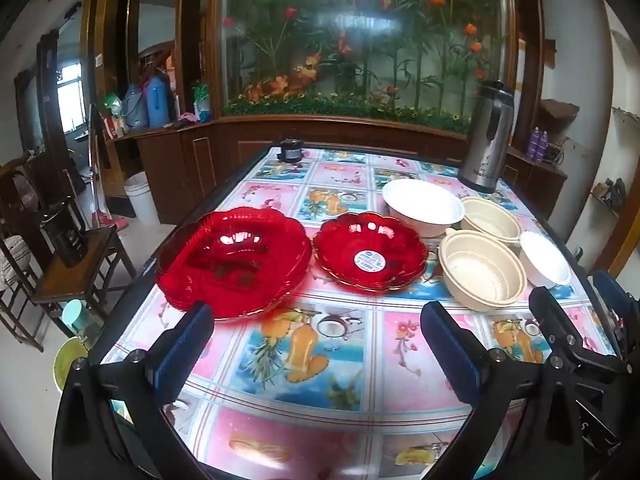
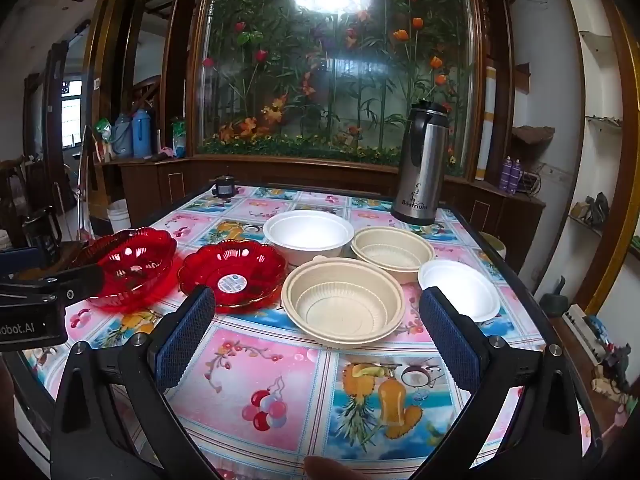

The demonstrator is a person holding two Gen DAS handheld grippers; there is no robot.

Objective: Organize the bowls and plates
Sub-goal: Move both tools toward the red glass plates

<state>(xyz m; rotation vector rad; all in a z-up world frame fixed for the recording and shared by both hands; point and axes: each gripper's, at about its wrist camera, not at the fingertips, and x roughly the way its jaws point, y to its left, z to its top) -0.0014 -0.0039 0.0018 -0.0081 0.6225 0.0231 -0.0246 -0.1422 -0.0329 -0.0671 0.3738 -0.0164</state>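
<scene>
Both my jaws stand wide, holding nothing; I'd bring the right gripper (image 2: 316, 332) squarely over the beige bowl's (image 2: 344, 300) rim at frame centre.

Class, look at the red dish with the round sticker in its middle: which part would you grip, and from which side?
Grip the near scalloped rim of the stickered red dish, coming in low from the front. It sits upright, shallow and flared, so only its thin lip fits between open gripper fingers.

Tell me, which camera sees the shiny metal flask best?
The right wrist camera. There the flask stands whole and larger, its printed label legible. In the left wrist camera the flask is smaller, pushed toward the right side, and its label is too blurred to read.
</scene>
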